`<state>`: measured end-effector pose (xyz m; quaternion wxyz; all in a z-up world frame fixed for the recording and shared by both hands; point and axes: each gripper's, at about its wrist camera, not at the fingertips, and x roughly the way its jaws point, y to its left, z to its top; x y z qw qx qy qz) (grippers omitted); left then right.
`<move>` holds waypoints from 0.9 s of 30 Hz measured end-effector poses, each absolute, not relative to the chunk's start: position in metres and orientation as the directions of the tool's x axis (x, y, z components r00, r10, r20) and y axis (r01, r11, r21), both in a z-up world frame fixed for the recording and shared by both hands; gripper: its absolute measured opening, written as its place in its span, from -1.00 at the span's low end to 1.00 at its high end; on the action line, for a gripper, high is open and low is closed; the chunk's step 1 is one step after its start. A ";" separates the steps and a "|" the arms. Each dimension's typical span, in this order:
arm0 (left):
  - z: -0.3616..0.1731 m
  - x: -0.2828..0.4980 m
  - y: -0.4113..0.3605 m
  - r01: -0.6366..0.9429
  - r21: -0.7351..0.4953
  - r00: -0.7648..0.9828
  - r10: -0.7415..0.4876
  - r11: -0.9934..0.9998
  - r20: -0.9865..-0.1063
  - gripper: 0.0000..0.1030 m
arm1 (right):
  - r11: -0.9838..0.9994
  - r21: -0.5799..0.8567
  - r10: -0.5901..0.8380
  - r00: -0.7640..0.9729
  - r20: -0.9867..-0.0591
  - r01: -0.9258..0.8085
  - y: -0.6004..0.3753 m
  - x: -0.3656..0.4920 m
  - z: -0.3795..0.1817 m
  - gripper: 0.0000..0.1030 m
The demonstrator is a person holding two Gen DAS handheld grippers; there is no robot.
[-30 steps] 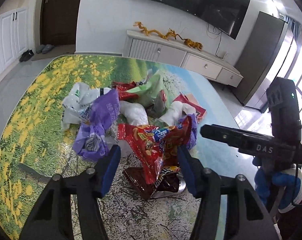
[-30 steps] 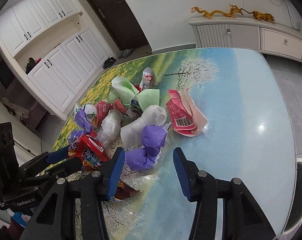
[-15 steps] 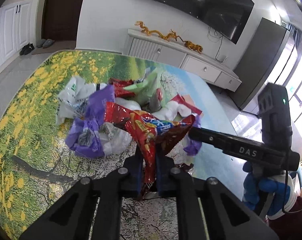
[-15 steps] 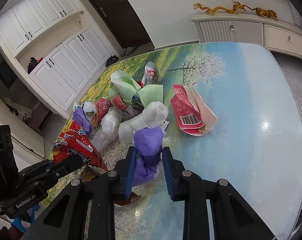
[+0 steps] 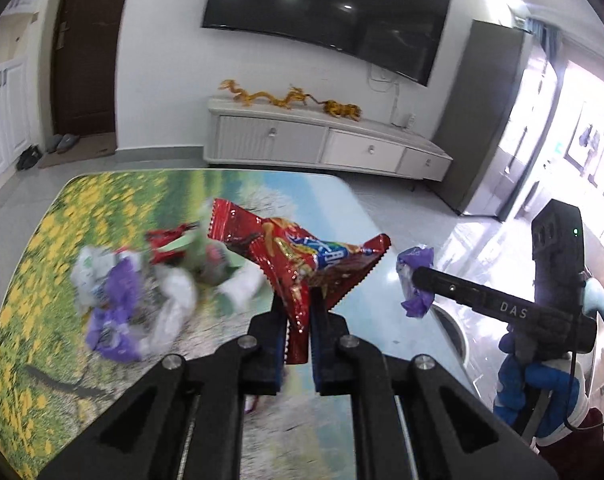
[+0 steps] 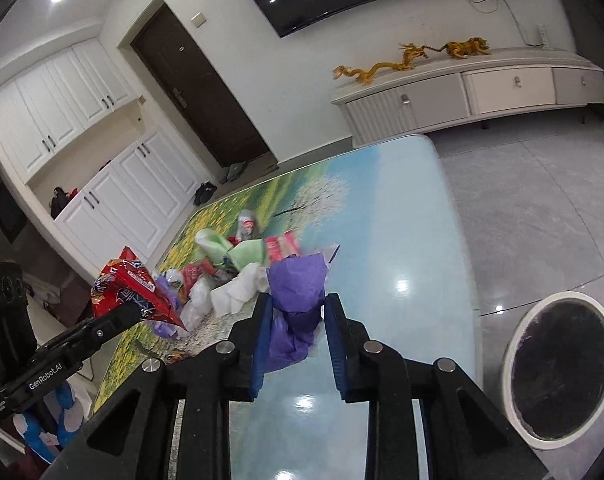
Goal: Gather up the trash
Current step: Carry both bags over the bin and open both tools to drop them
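Left wrist view: my left gripper (image 5: 298,332) pinches a red snack wrapper (image 5: 302,256) at frame centre, lifted above the table (image 5: 42,320), with the blurred trash pile (image 5: 142,288) at middle left. Right wrist view: my right gripper (image 6: 296,328) is clamped on a crumpled purple bag (image 6: 298,300) at centre, and I see a round bin (image 6: 561,368) at lower right.
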<state>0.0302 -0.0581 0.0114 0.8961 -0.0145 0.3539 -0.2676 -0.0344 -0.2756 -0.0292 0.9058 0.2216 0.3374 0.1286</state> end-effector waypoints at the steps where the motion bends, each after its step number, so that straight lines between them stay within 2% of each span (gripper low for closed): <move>1: 0.013 0.030 -0.074 0.496 -0.208 0.592 -0.504 0.843 -0.629 -0.82 | 0.871 0.488 0.359 0.751 -0.555 -0.056 -0.288 -0.039 -0.030 -0.52; 6: 0.012 0.034 -0.155 0.620 -0.206 0.486 -0.576 0.757 -0.657 -0.82 | 0.866 0.484 0.213 0.787 -0.579 0.122 -0.366 -0.067 -0.044 -0.52; 11: 0.000 0.036 -0.241 0.704 -0.212 0.375 -0.608 0.678 -0.700 -0.82 | 0.835 0.461 0.092 0.748 -0.658 0.302 -0.434 -0.085 -0.081 -0.52; 20: -0.051 0.047 -0.359 0.762 -0.228 0.227 -0.579 0.606 -0.783 -0.79 | 0.767 0.437 0.054 0.632 -0.773 0.469 -0.500 -0.086 -0.155 -0.47; 21: -0.056 0.048 -0.370 0.764 -0.232 0.213 -0.575 0.602 -0.790 -0.79 | 0.765 0.432 0.051 0.623 -0.780 0.478 -0.508 -0.084 -0.161 -0.45; 22: -0.060 0.049 -0.379 0.767 -0.240 0.196 -0.574 0.595 -0.795 -0.78 | 0.763 0.424 0.048 0.612 -0.790 0.488 -0.511 -0.082 -0.167 -0.34; 24: -0.070 0.053 -0.393 0.766 -0.264 0.159 -0.571 0.586 -0.805 -0.67 | 0.762 0.400 0.031 0.589 -0.808 0.509 -0.517 -0.081 -0.177 -0.06; 26: -0.077 0.056 -0.404 0.761 -0.288 0.134 -0.575 0.581 -0.807 -0.17 | 0.760 0.381 0.016 0.570 -0.821 0.527 -0.520 -0.083 -0.185 -0.02; 27: -0.080 0.056 -0.408 0.757 -0.296 0.129 -0.578 0.582 -0.806 -0.04 | 0.756 0.381 0.015 0.567 -0.823 0.533 -0.524 -0.085 -0.189 0.01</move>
